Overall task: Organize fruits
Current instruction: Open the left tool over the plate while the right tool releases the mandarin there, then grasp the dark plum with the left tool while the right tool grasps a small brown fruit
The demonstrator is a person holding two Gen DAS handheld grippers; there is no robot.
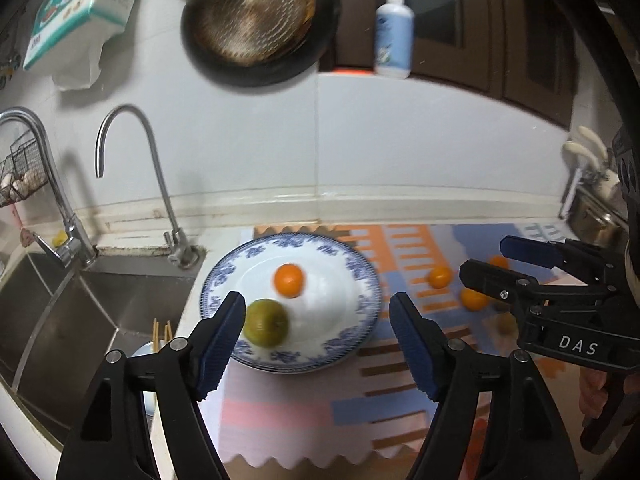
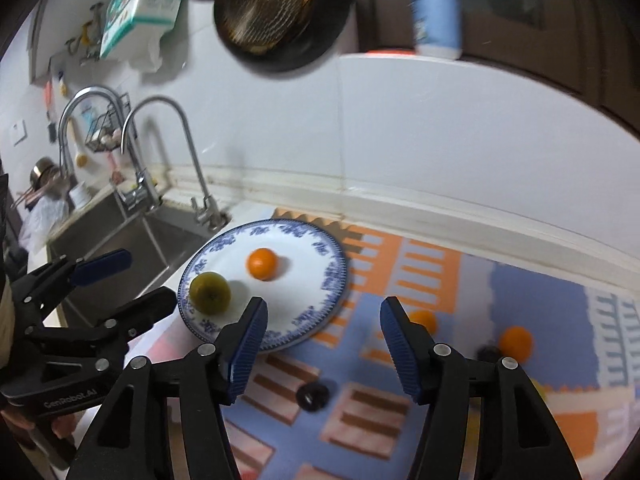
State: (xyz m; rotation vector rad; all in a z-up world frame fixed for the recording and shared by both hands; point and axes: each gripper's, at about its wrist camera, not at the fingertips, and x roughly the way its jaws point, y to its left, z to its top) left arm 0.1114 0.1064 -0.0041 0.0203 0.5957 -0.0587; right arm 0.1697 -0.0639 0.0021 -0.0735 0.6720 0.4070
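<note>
left gripper (image 1: 318, 314) spread, empty | right gripper (image 2: 324, 320) spread, empty | risk: oranges (image 2: 516, 342) roll off mat (image 2: 520, 300) if nudged

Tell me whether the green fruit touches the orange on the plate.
Apart. The right wrist view shows bare white plate between the green fruit and the orange.

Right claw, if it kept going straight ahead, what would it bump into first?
Probably the patterned mat, just right of the plate. The open right claw holds nothing, and the nearest orange sits slightly right of its line. Depth is unclear.
</note>
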